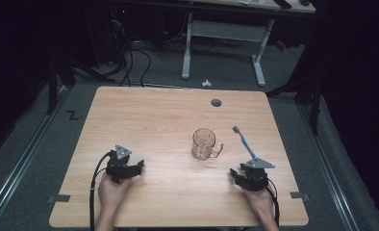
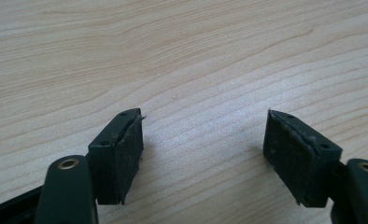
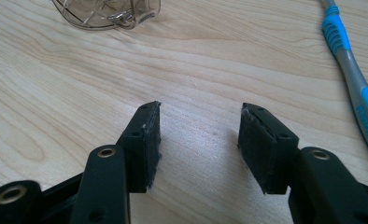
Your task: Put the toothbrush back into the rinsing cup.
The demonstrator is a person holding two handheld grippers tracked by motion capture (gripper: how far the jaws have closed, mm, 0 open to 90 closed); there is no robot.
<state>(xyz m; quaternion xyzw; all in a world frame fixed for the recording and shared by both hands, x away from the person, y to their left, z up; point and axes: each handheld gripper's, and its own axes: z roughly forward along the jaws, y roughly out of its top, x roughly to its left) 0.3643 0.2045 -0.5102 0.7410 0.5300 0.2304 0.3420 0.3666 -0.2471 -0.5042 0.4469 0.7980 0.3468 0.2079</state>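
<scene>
We hold both grippers gaping and empty at the frame's bottom, left gripper (image 2: 203,135) wider than right gripper (image 3: 200,128), beside the toothbrush (image 3: 355,79).

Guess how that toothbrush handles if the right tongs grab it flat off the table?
The toothbrush looks thin and light, so it may skid or pivot on the smooth table. It lies flat, giving the right tongs little height to pinch. Its ribbed blue grip likely helps.

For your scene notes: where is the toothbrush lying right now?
In the high view the toothbrush lies flat on the table's right side, just right of the glass mug, ahead of the right gripper.
</scene>
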